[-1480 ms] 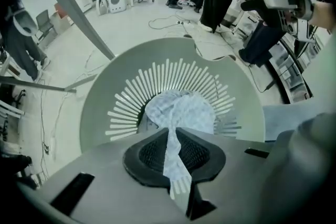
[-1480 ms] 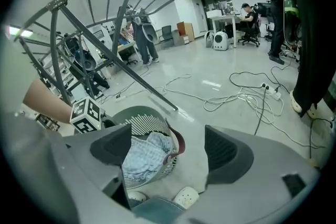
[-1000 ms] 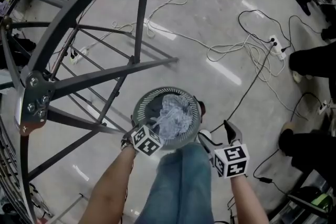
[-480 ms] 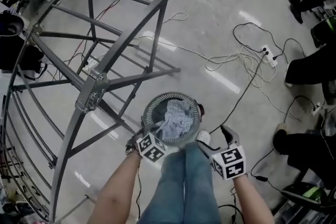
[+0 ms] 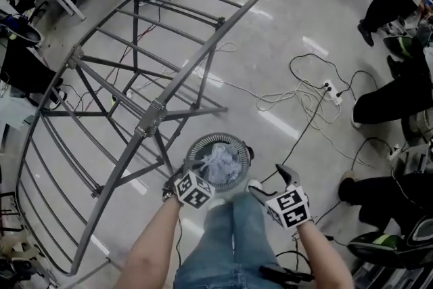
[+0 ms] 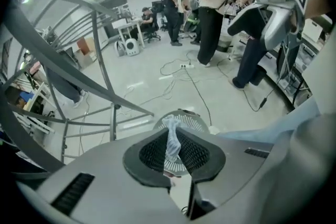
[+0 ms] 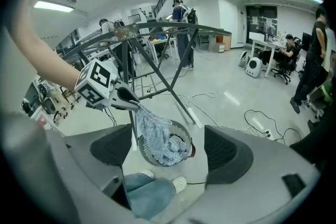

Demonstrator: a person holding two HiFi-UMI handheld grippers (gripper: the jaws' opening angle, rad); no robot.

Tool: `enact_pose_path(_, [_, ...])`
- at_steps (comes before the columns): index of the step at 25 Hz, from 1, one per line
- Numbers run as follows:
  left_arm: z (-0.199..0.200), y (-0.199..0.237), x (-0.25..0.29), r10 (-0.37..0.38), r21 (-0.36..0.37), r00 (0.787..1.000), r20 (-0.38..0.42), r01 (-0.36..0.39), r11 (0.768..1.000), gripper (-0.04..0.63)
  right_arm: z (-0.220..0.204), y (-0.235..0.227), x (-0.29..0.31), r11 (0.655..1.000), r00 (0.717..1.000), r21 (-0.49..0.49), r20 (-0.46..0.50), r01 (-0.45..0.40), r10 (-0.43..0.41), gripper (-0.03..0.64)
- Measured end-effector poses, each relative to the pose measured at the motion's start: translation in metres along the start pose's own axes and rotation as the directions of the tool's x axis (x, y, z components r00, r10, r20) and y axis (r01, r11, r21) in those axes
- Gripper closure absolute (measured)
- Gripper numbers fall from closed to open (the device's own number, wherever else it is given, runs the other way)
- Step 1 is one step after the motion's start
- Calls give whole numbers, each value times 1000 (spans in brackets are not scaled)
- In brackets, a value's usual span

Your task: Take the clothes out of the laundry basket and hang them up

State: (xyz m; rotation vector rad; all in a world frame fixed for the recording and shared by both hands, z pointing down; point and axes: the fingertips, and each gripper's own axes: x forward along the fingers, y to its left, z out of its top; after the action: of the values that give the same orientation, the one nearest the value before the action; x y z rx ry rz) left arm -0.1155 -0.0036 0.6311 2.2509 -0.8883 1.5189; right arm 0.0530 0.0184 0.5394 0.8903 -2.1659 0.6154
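From where I stood, the person's left gripper (image 5: pixel 200 168) had its jaws nearly together, pinching one end of a pale blue-grey patterned garment (image 5: pixel 218 160). The rest of the cloth trailed down into the round grey slatted plastic laundry basket (image 5: pixel 196 145) on the glossy floor, low in the middle of the head view. The right gripper (image 5: pixel 267 181) hung just to the right of the basket with its jaws wide apart and nothing between the pads. In its own view only the basket and cloth showed beyond them. The grey metal folding drying rack (image 5: pixel 155 112) filled the left and upper part of the head view, one of its legs standing close beside the basket. The step in hand looked to be drawing the garment clear of the basket. To do it well, the left pinch needed to stay firm and go straight up until the trailing end cleared the rim, since the heap below might be one piece or several tangled together; I could not tell which. The open right jaws would best take a second edge well apart from the left pinch, so the cloth spread flat before it was laid over a rail. Dragging it sideways risked tipping the light basket or snagging the rack leg.
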Motion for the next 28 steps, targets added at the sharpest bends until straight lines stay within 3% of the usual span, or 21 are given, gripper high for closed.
enact_pose_path(6, [40, 11, -58, -8, 43, 999, 46, 6, 999, 557, 33, 6, -24, 982, 999, -183, -13, -35, 33, 186])
enact_pose_path(14, [78, 18, -131, -35, 237, 996, 79, 15, 971, 557, 81, -5, -19, 987, 994, -148, 81, -59, 72, 200])
enact_pose_path(18, [93, 14, -167, -53, 321, 995, 88, 22, 947, 557, 83, -3, 10, 978, 990, -173, 61, -117, 130, 241])
enact_pose_path(24, [104, 8, -209, -75, 397, 992, 97, 31, 917, 557, 82, 18, 56, 888, 963, -374, -79, -268, 257, 298])
enact_pose_path(28, [99, 3, -217, -62, 448, 995, 82, 19, 894, 557, 83, 29, 87, 781, 933, -510, -182, -360, 311, 333])
